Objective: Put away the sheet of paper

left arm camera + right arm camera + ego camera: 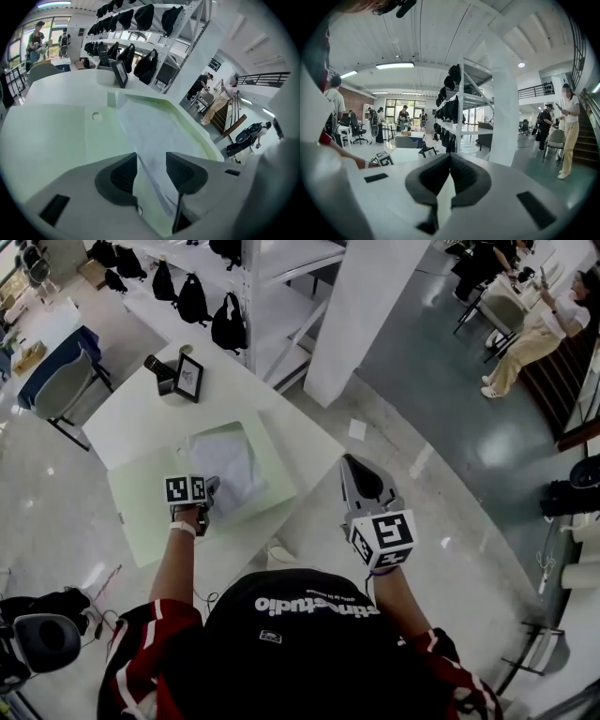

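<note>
A crumpled white sheet of paper [225,463] lies on the right half of an open pale green folder [141,507] on the white table [131,413]. My left gripper [212,493] points down at the sheet's near edge. In the left gripper view the left gripper [151,164] is open; the paper [150,126] runs up between the pads, and its raised edge lies in the gap without being pressed. The folder [65,140] spreads to the left. My right gripper [349,465] hangs over the floor right of the table, and in its own view the right gripper [450,161] is shut on nothing.
A small framed picture [188,377] and a dark device [157,367] stand at the table's far edge. Behind are white shelves hung with black bags [225,324] and a white pillar [370,306]. A grey chair [61,390] stands left. People sit at the far right [530,334].
</note>
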{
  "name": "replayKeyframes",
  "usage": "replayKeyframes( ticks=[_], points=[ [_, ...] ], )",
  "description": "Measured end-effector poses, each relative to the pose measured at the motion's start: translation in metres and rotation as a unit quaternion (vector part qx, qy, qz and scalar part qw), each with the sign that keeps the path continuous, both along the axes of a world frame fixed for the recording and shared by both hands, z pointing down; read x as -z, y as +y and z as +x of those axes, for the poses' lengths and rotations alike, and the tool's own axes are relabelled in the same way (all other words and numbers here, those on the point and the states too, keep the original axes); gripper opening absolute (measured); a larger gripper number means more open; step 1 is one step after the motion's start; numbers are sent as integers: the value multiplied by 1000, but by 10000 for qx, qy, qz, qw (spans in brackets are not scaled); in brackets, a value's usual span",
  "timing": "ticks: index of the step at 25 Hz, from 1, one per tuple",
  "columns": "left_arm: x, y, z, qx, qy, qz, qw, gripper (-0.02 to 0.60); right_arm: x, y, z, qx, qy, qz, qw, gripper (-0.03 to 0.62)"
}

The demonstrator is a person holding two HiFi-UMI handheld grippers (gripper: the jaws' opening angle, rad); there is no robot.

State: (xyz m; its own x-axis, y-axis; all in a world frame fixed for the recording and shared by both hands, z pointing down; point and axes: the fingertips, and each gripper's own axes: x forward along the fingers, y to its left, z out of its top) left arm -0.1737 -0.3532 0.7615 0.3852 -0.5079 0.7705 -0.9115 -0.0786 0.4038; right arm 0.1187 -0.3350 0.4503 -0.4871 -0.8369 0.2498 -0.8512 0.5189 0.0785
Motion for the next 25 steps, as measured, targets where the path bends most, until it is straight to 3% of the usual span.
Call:
replayKeyframes(
  ticks=[14,25],
  points=[
    [-18,15,-5,91,-75,-160,9998,184,-4,4,-4,63,42,-43,10000,-2],
    [16,10,-11,218,8,305,9993,184,-1,4,-14,151,-170,-92,9997,-2]
  ],
)
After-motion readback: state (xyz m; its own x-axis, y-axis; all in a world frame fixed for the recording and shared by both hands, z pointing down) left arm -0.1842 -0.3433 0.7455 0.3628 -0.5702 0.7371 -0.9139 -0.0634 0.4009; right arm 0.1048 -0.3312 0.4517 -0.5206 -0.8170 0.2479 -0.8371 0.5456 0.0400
